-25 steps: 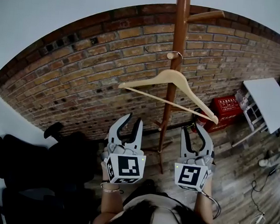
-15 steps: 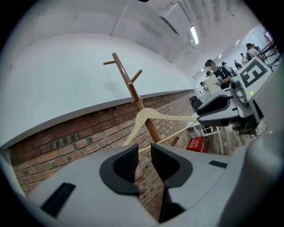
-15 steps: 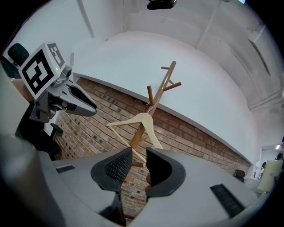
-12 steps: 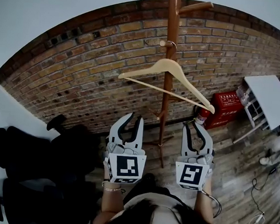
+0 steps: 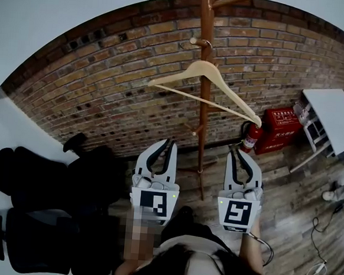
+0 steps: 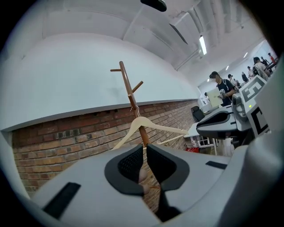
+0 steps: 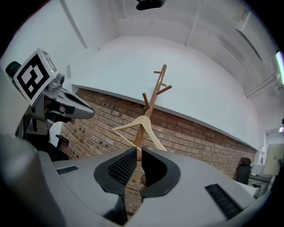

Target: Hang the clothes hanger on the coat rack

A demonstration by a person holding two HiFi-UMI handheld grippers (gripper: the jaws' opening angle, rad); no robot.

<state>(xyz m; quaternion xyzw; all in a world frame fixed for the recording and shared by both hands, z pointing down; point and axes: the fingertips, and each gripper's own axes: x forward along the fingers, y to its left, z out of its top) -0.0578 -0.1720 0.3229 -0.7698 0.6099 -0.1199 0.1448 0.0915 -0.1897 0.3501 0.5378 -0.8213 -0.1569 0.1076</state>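
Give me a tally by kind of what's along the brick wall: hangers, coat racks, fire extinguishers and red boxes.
Wooden hanger: 1
Coat rack: 1
Fire extinguisher: 1
Red box: 1
Total: 4

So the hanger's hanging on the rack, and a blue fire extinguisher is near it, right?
Almost. The hanger does hang on the rack, but the extinguisher near it is red, not blue. The head view shows it.
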